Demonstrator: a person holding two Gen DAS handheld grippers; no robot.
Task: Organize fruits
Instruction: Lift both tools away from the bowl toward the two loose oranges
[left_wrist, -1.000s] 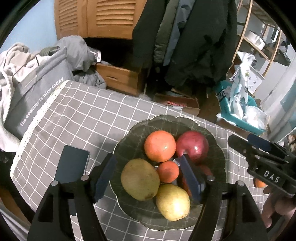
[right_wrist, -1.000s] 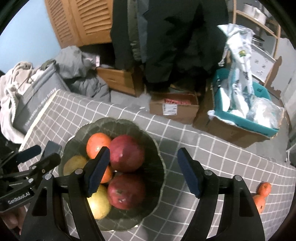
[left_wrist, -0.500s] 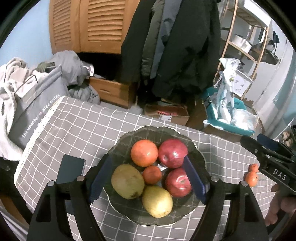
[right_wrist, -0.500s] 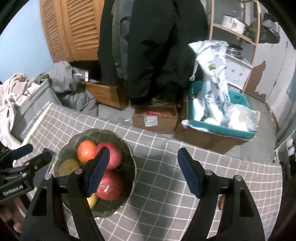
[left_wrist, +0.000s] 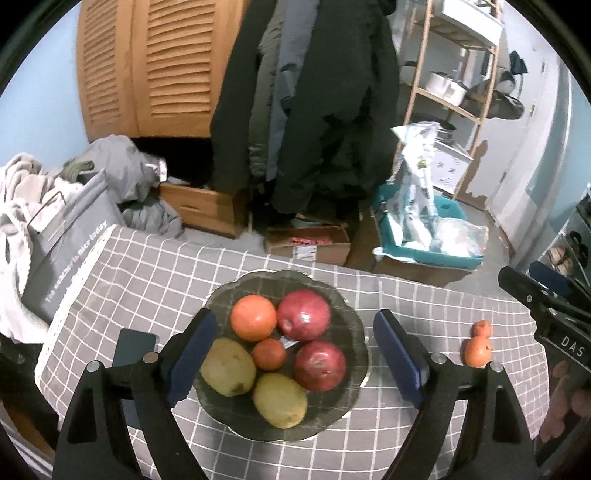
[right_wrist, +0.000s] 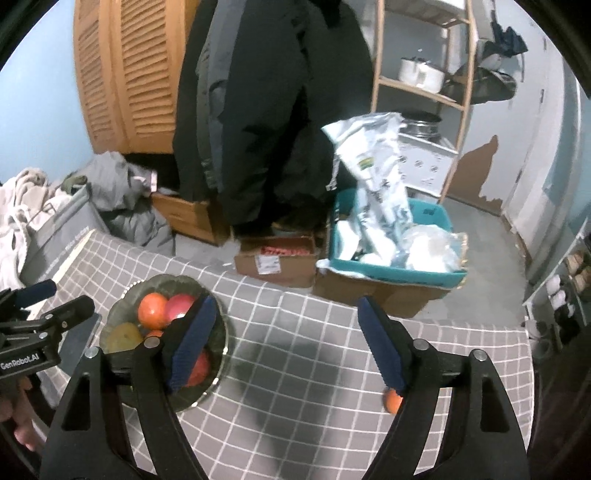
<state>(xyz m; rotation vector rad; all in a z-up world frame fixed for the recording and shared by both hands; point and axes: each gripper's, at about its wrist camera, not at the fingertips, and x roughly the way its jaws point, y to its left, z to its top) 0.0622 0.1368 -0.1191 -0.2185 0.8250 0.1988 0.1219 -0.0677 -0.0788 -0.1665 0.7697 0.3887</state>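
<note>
Behind the table I see a wooden louvred cupboard (left_wrist: 147, 66), dark coats (left_wrist: 314, 99) hanging beside it, a light wooden shelf rack (left_wrist: 461, 74) to the right, and on the floor a teal crate (left_wrist: 436, 236) full of white bags next to a cardboard box (left_wrist: 310, 245); a grey bag (left_wrist: 66, 251) with white letters leans at the left edge of the table. On the table lies a grey checked tablecloth (left_wrist: 406, 299); near its middle stands a dark glass bowl (left_wrist: 343, 317) with a wavy rim.

Inside the bowl I count six fruits: two red apples (left_wrist: 303, 319), one large orange (left_wrist: 253, 322), two yellow-green pears (left_wrist: 228, 367), and one small orange fruit (left_wrist: 269, 354) in the centre; they lie close together and touch each other. Well apart from the bowl, near the right edge of the cloth, two small tangerines (left_wrist: 477, 350) sit just beside each other, outside the bowl.

My left gripper (left_wrist: 291, 360) hangs above the bowl; its jaws have just been opening and now stand wide, with nothing pressed between the blue pads (left_wrist: 190, 356). My right gripper (right_wrist: 284, 341) is over the bare cloth to the right of the bowl; its jaws have also just been opening and are wide and empty; one tangerine (right_wrist: 392, 400) shows partly behind its right finger. A dark flat phone (left_wrist: 133, 345) lies left of the bowl.
</note>
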